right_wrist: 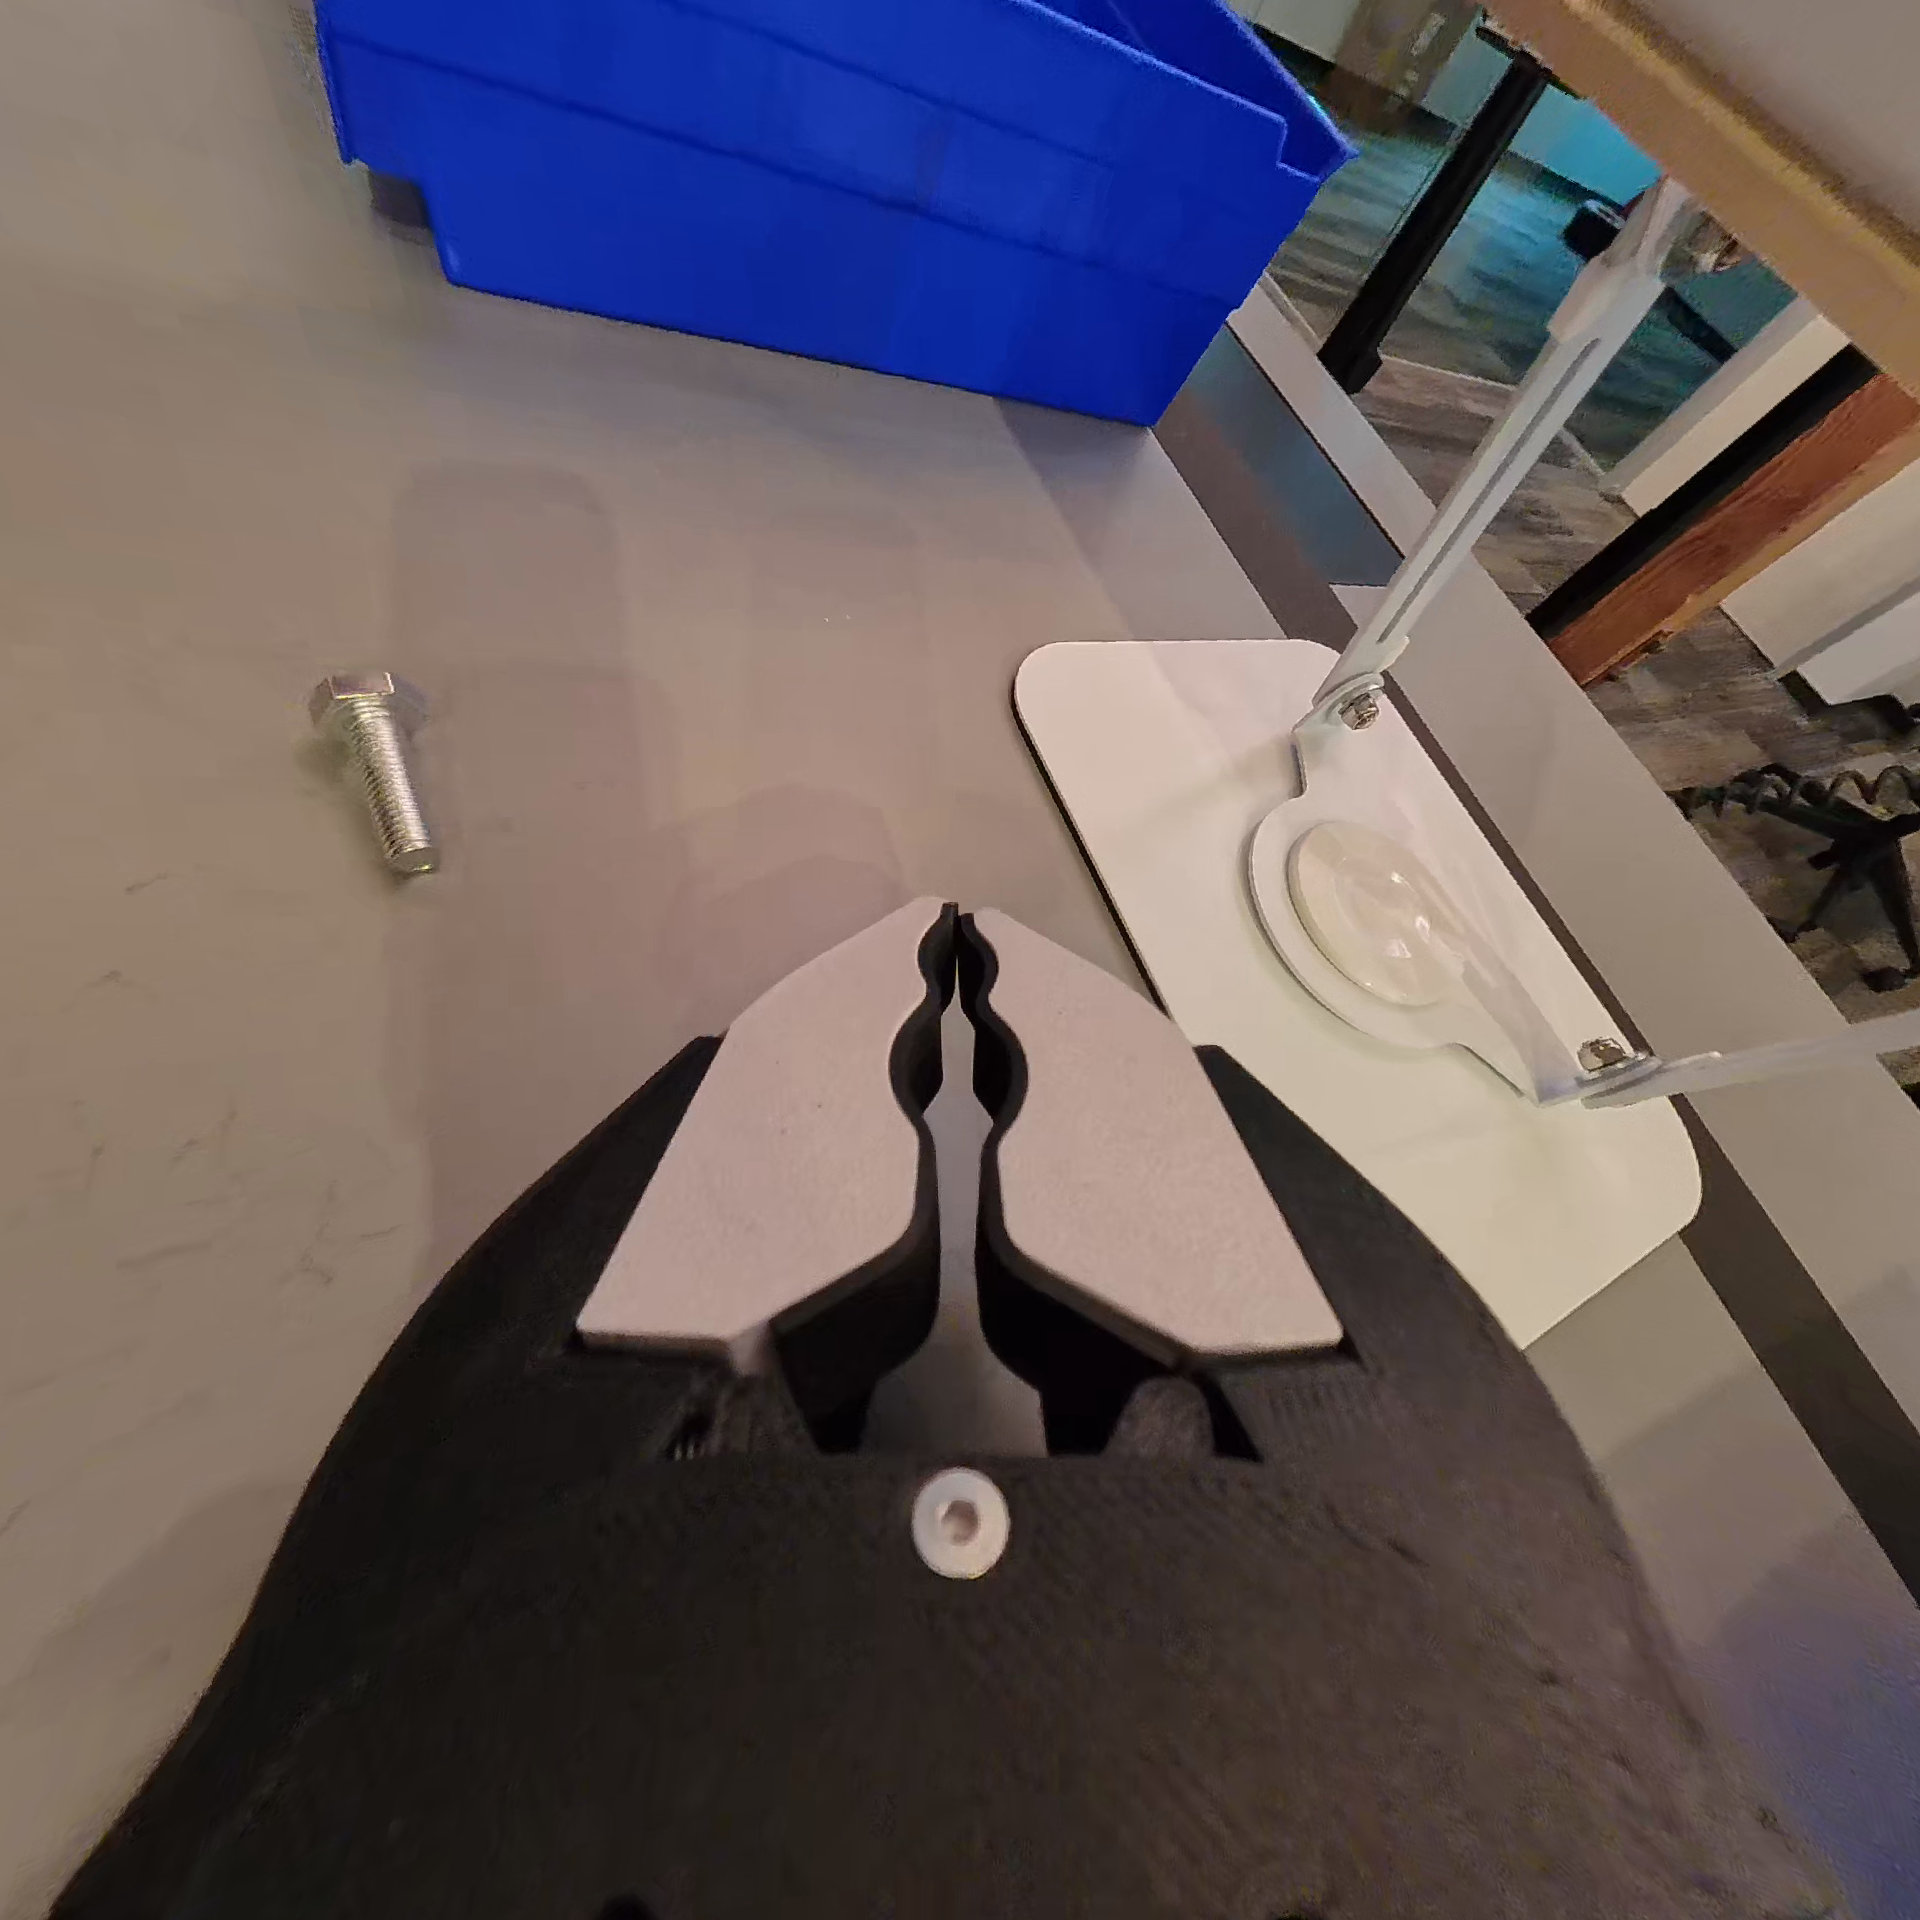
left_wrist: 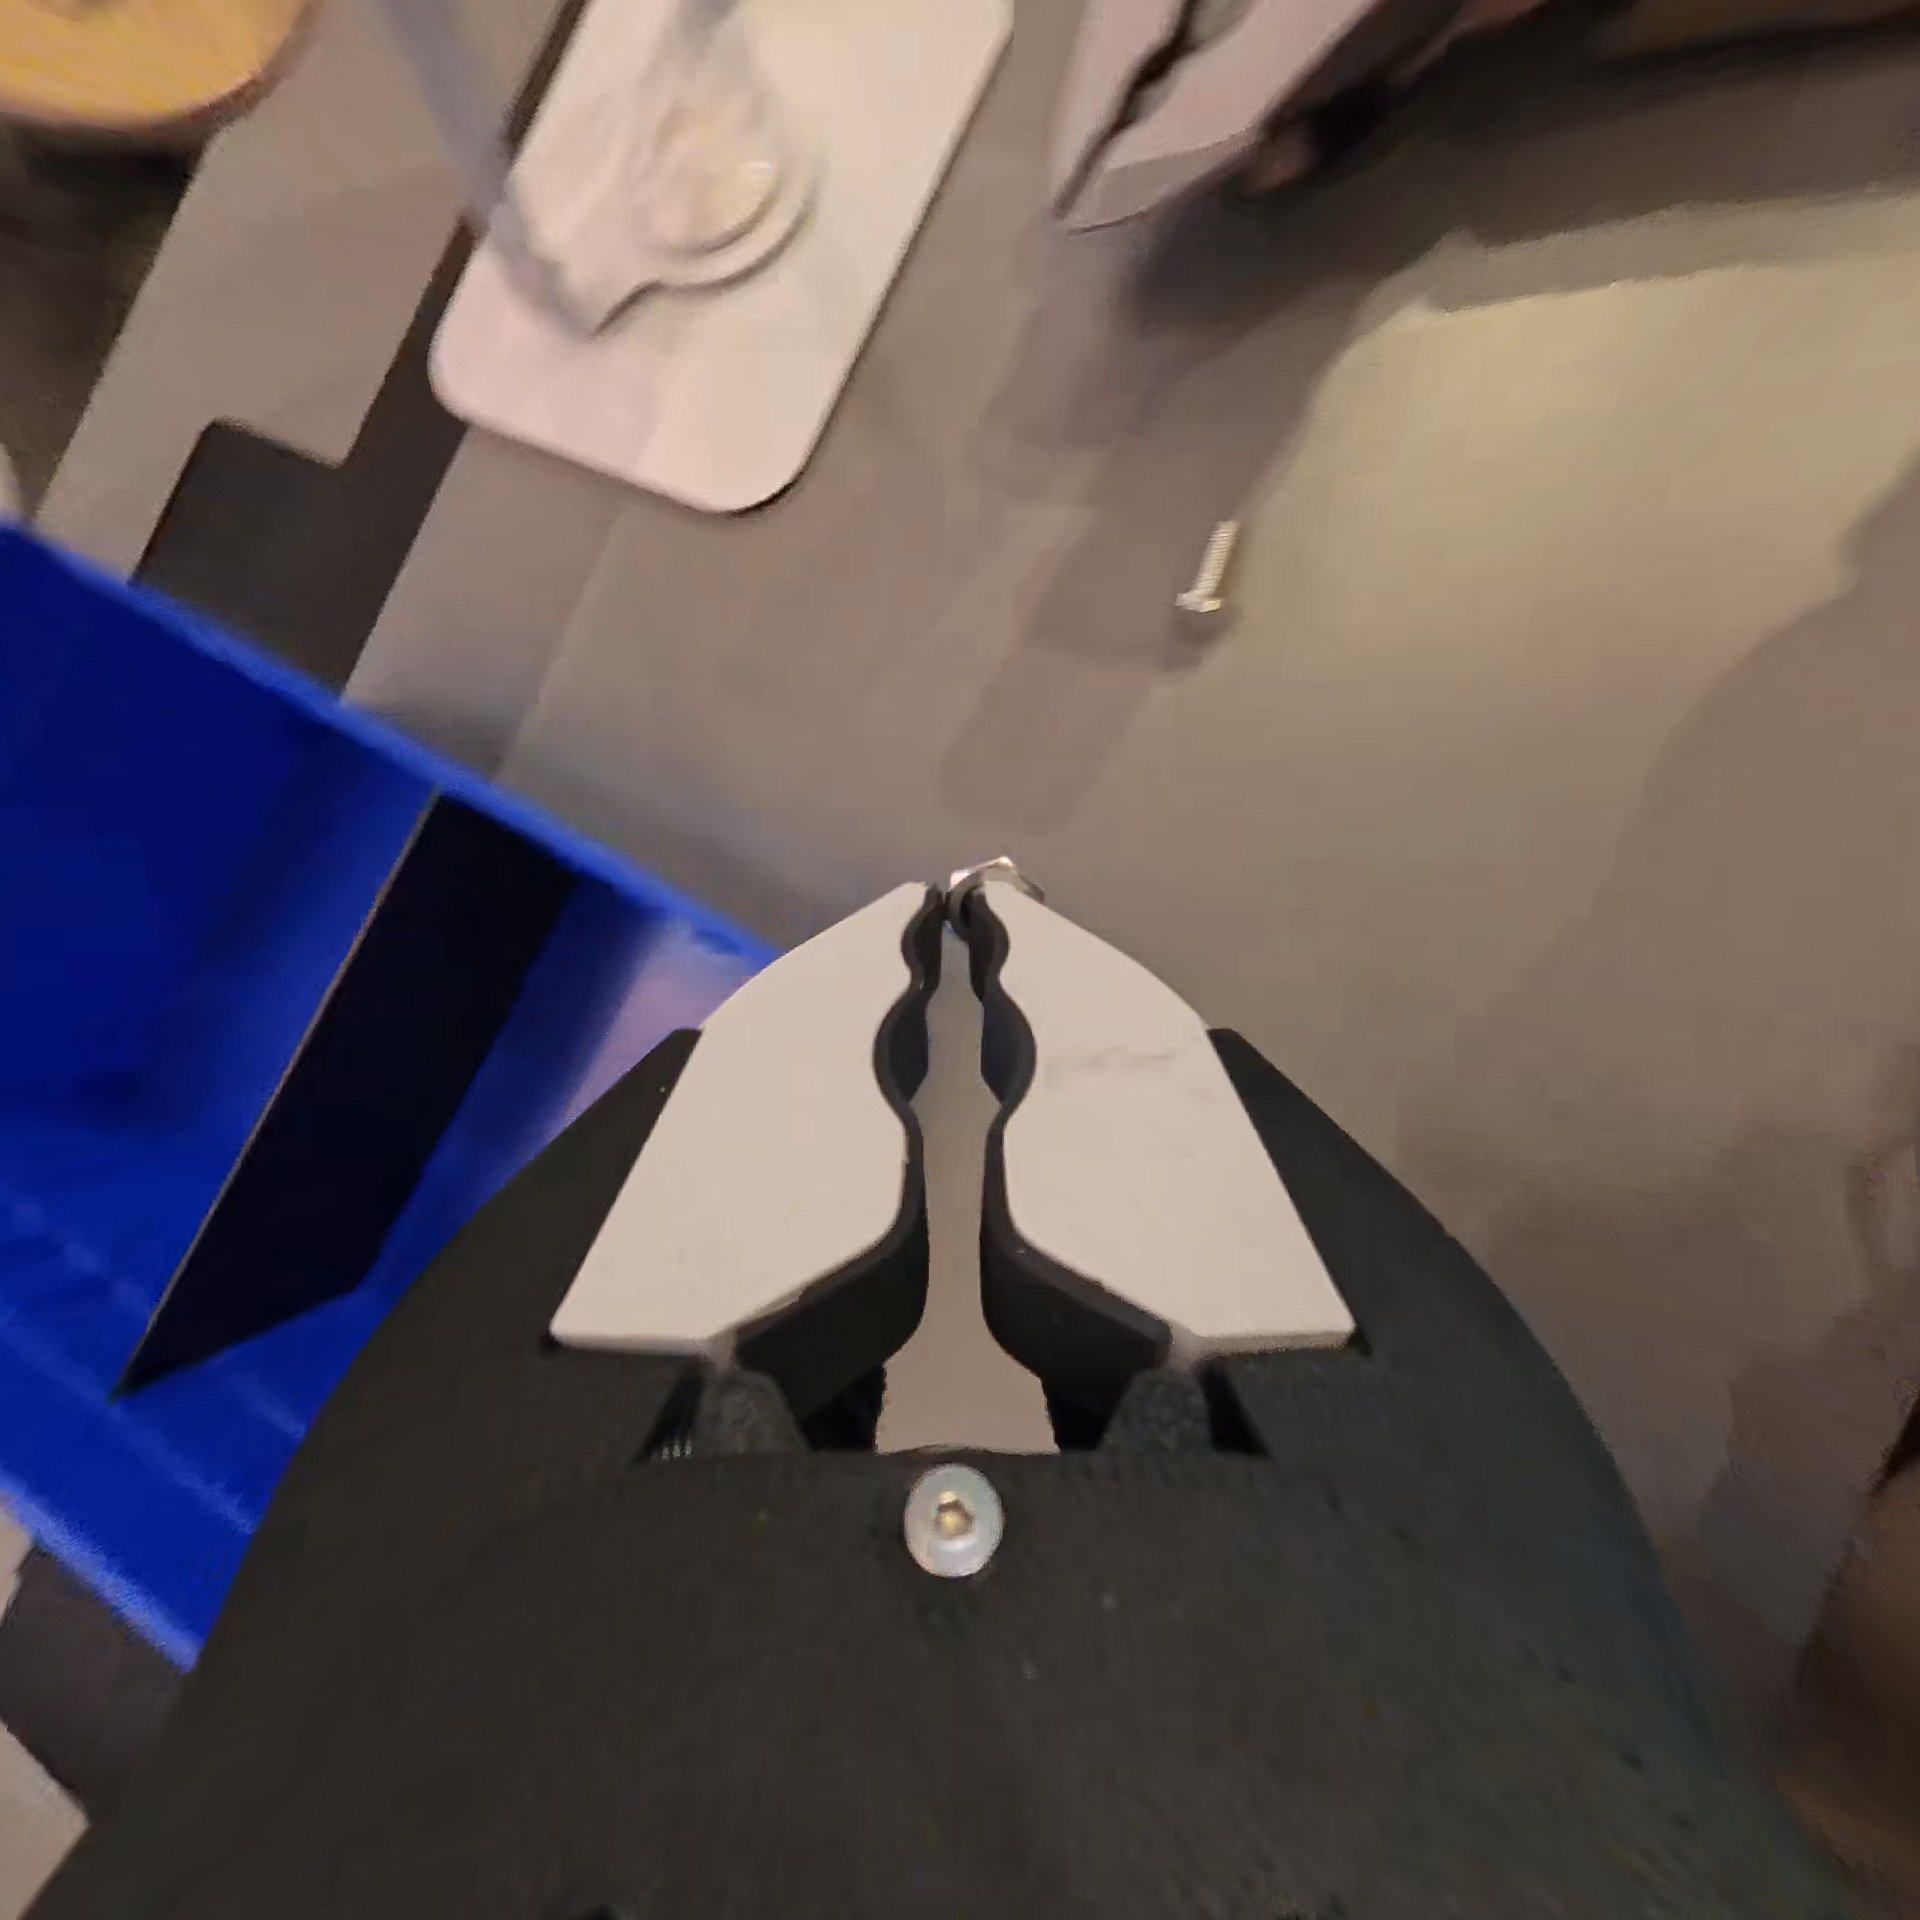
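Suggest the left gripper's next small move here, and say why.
Probably a short swing left to bring the tips over the blue bin. The left gripper has its jaws pinched on a small metal piece above the grey table, and the bin's open top sits just left of it.

Left wrist cam sits behind its gripper [left_wrist: 971, 899], looking steeply down at the grey table [left_wrist: 1455, 831], close, blurred. Right wrist cam looks along its gripper [right_wrist: 958, 914] at a lower angle, past the table edge to the room. The 2 views share the blue bin [left_wrist: 208, 883] [right_wrist: 831, 187], bolt [left_wrist: 1210, 569] [right_wrist: 376, 767] & white plate [left_wrist: 707, 343] [right_wrist: 1351, 1039].
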Tool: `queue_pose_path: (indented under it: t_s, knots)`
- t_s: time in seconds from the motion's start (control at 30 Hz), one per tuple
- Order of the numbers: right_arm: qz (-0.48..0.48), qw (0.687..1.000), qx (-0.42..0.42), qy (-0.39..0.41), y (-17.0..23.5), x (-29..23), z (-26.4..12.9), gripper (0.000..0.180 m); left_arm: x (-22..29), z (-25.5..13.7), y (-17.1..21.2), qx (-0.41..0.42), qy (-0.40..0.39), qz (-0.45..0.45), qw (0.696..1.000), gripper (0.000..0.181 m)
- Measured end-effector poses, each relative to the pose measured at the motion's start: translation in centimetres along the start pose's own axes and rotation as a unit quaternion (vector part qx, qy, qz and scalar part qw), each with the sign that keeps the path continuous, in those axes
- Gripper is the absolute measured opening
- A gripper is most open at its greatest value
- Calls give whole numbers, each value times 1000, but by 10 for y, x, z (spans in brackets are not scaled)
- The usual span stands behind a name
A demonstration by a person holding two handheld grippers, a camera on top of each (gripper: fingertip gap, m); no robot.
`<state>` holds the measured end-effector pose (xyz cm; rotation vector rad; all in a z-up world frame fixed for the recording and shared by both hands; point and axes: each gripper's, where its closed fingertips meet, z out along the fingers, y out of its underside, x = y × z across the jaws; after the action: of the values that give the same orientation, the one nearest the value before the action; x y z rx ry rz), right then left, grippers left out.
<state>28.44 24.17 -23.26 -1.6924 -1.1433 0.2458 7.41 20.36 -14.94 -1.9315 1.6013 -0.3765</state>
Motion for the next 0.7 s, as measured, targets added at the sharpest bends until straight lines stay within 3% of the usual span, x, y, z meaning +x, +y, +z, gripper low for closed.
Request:
queue_pose_path:
  t_s: [0.1, 0.3, 0.43, 0.7]
  knots:
    - [2, 1000, -2, 0, 2, 0, -2, 0, 46, 21, -28, 25, 47, 25, 998, 4]
    - [-3, 1000, 9, -16, 2, -7, -11, 0, 96, 108, -60, -5, 113, 61, 992, 4]
    - [-1, 999, 18, -29, 4, -11, -22, 0, 91, 151, -69, -34, 101, 80, 991, 4]
    - [7, 1000, 10, -27, 11, -6, -27, 0, 80, 191, -77, -69, 128, 74, 987, 4]
